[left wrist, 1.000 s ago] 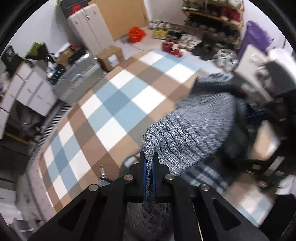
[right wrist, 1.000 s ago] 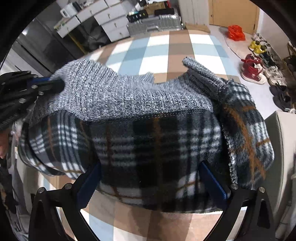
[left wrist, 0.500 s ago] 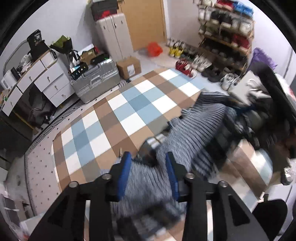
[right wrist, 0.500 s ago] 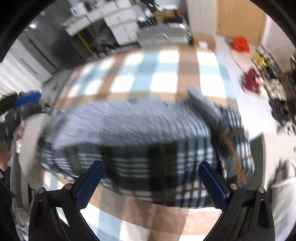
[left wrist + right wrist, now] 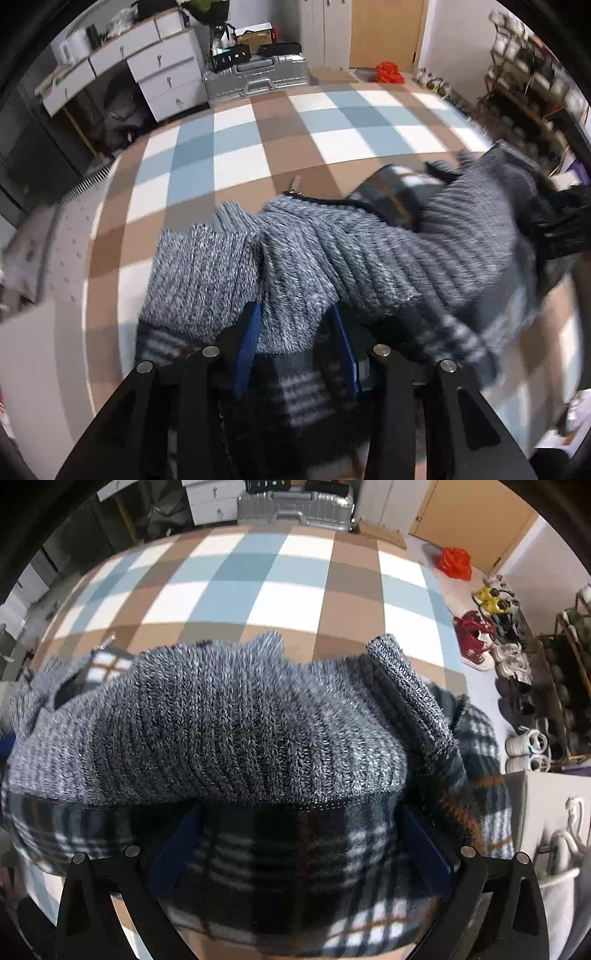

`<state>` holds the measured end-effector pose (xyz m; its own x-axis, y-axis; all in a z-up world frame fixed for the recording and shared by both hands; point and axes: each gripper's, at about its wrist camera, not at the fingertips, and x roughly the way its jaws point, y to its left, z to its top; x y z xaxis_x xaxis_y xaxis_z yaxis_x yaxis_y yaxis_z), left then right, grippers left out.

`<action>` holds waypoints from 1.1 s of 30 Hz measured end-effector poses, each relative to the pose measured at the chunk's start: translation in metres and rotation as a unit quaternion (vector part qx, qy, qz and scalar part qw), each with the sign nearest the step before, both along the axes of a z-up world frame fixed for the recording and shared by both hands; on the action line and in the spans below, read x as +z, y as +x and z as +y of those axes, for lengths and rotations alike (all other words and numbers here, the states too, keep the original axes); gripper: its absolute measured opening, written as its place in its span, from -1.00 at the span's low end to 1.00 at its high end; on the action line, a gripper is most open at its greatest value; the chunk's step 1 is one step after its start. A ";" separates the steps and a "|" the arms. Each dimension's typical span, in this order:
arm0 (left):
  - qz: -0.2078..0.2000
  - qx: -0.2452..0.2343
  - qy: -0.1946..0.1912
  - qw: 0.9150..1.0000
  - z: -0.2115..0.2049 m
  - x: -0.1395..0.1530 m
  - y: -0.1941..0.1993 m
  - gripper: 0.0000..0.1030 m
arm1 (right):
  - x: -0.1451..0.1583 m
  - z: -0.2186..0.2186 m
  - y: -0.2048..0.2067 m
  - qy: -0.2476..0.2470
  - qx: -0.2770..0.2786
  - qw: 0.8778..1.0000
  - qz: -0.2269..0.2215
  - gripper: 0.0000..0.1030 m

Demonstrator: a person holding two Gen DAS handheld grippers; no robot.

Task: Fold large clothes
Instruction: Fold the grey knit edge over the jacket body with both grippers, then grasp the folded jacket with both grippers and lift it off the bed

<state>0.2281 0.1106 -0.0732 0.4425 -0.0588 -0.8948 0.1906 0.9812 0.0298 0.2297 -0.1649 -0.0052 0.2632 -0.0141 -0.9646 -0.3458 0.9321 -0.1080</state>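
Note:
A grey knit garment with a dark plaid fleece lining [image 5: 354,251] lies bunched on the checked mat. My left gripper [image 5: 295,332] is open, its blue-padded fingers [image 5: 251,332] set apart with knit fabric lying between them. In the right wrist view the garment [image 5: 229,731] fills the foreground. My right gripper [image 5: 299,834] is wide open, its fingers [image 5: 177,845] on either side of the plaid lining, which drapes over them. The right gripper shows as a dark shape at the right edge of the left wrist view [image 5: 561,229].
A blue, brown and white checked mat [image 5: 258,140] covers the floor. A silver suitcase [image 5: 258,77] and white drawers [image 5: 162,74] stand at the far side. A shoe rack and shoes [image 5: 517,657] line the right. A small metal clip [image 5: 294,186] lies on the mat.
My left gripper went from shut on the knit fabric to open, and swung to face the drawers. The garment dropped lower onto the mat. My right gripper stayed open.

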 end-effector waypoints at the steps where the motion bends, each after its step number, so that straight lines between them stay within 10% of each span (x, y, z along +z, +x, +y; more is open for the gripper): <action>1: 0.003 0.001 0.009 1.000 -0.005 -0.006 0.003 -0.33 | -0.002 0.001 0.001 -0.004 0.004 1.000 0.003 1.00; 6: -0.010 -0.001 0.042 0.999 -0.007 -0.015 0.000 -0.32 | -0.006 0.002 0.004 -0.002 0.006 1.000 0.004 1.00; 14: 0.016 0.059 -0.106 0.992 0.050 0.032 -0.028 -0.33 | 0.057 -0.035 -0.036 0.120 -0.018 0.989 -0.081 1.00; 19: -0.034 0.067 -0.113 0.991 0.061 0.063 -0.085 -0.33 | 0.076 -0.094 -0.092 0.356 -0.073 0.930 -0.044 1.00; 26: -0.076 -0.042 -0.045 0.995 -0.027 0.073 -0.095 -0.32 | -0.015 -0.125 -0.112 0.479 -0.193 0.853 0.070 1.00; 30: -0.072 -0.068 -0.031 0.995 -0.065 0.068 -0.076 -0.32 | -0.041 -0.141 -0.097 0.549 -0.253 0.793 0.070 1.00; 33: -0.069 -0.079 -0.012 0.994 -0.089 0.065 -0.058 -0.32 | -0.051 -0.146 -0.087 0.563 -0.287 0.773 0.053 1.00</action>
<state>0.1703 0.0213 -0.0084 0.5452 -0.1586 -0.8232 0.3390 0.9398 0.0434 0.1424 -0.3111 -0.0559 0.4436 0.7654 -0.4662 0.2091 0.4175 0.8843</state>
